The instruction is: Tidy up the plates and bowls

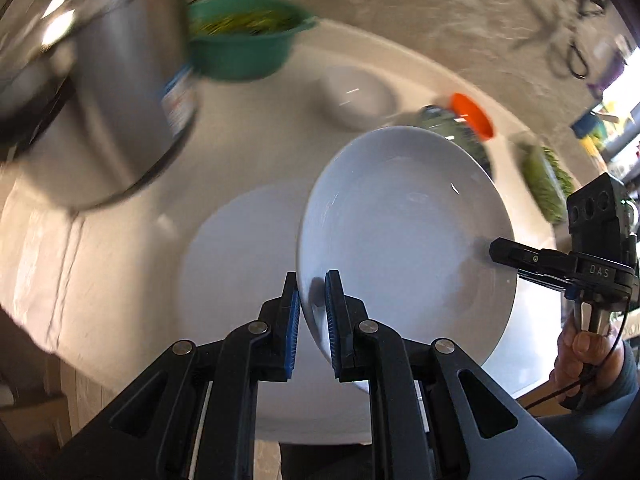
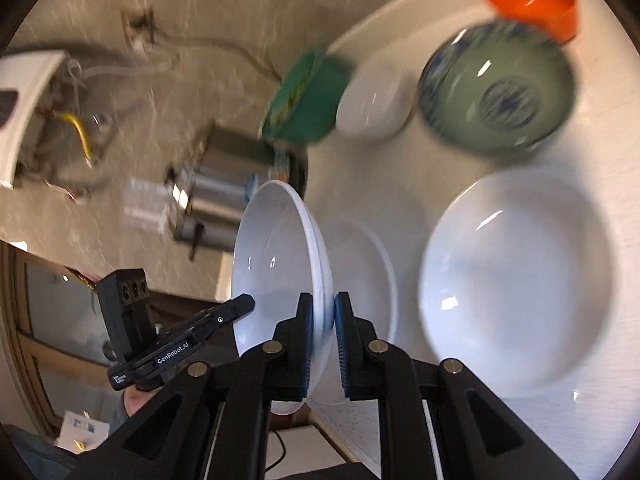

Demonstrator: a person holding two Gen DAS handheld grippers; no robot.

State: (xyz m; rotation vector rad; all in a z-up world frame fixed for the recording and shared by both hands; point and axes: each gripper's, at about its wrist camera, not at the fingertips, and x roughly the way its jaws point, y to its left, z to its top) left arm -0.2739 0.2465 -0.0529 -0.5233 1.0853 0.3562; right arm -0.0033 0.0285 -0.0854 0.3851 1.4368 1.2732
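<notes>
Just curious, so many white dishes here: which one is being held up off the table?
The white plate pinched at opposite rims by both grippers, left gripper and right gripper. The other white dishes lie flat on the table.

Blurred steel pot (image 1: 120, 92) with a label (image 1: 178, 100) stands at the white surface (image 1: 120, 240) edge. Marbled floor (image 1: 420, 8) beyond, with tangled dark cables (image 1: 572, 44). Open white box (image 2: 28, 92) with grey hoses and a yellow wire (image 2: 82, 132) on the floor.
</notes>
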